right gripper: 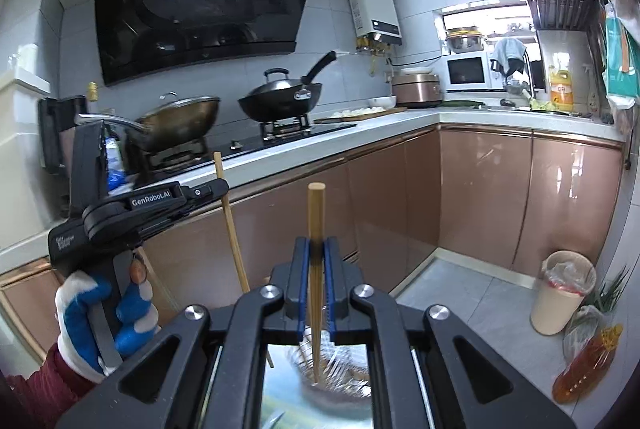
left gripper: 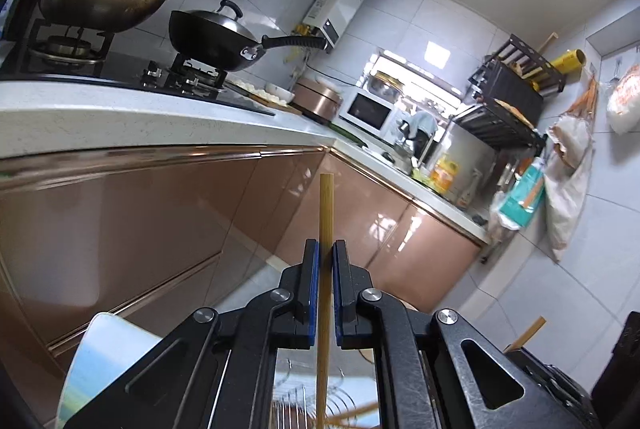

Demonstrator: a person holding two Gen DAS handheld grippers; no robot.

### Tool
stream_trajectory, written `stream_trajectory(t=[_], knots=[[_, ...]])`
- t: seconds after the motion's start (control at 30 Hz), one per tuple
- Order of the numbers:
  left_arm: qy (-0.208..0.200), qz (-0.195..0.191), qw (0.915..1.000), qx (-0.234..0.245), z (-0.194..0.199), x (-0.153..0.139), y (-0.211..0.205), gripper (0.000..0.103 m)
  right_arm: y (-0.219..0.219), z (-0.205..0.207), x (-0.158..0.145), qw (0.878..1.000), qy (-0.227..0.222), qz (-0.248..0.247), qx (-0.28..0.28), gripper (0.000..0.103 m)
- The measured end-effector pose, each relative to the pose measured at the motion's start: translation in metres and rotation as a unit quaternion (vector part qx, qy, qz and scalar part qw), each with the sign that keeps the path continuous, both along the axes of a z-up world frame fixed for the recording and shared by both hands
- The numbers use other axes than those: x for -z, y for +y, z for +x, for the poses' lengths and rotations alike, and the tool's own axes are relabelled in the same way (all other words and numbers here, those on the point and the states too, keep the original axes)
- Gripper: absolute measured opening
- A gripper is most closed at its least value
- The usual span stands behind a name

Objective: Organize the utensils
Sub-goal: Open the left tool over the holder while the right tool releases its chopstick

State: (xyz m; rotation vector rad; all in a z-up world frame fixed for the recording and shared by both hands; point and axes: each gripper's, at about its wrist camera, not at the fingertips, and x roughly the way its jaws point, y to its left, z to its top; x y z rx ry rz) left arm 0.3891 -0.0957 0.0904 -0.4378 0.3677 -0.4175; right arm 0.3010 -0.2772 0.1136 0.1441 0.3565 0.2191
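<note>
While each gripper's jaws pinch 1 upright chopstick, left gripper (left gripper: pixel 326 249) on its chopstick (left gripper: pixel 326 213), right gripper (right gripper: pixel 316 247) likewise, lower both vertically into what seems a wire holder (right gripper: pixel 332 369) below.

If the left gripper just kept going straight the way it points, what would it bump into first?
Probably the copper-coloured cabinet doors under the counter; the left gripper, shut on a chopstick, faces them with nothing visibly between, though depth is uncertain.
</note>
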Motion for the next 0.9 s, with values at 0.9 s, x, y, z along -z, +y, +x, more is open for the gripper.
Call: stream_trajectory(t=[0.9], knots=[[-0.057, 0.116, 0.9904, -0.049, 0.001, 0.099, -0.063, 0.016, -0.003, 0.052, 0.112, 0.997, 0.079, -0.021, 0.016, 0.008]])
